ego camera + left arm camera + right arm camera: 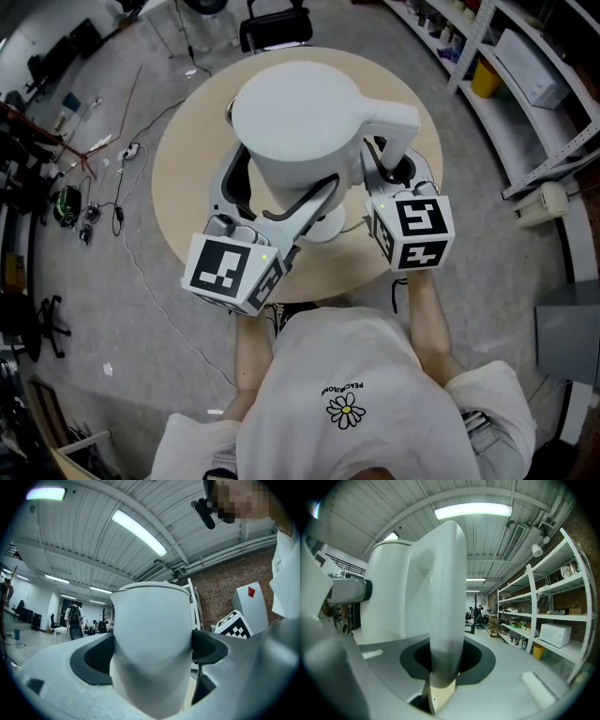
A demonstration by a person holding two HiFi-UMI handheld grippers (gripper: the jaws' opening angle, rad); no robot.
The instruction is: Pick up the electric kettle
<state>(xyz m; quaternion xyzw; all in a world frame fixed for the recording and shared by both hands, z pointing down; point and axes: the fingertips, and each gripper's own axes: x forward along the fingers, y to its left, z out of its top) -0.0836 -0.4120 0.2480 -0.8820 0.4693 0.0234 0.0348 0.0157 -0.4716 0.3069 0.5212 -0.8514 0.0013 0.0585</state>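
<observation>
A white electric kettle fills the middle of the head view, over a round beige table. My left gripper is shut on the lower body of the kettle, with a dark pad pressed against each side. My right gripper is shut on the kettle's handle, which runs upright between its jaws. In the right gripper view the kettle's body stands left of the handle. A white round base shows on the table below the kettle; whether the two touch is hidden.
Metal shelves with boxes and a yellow container line the right side. Cables and gear lie on the floor at the left. A black chair stands beyond the table. The person's torso fills the lower edge.
</observation>
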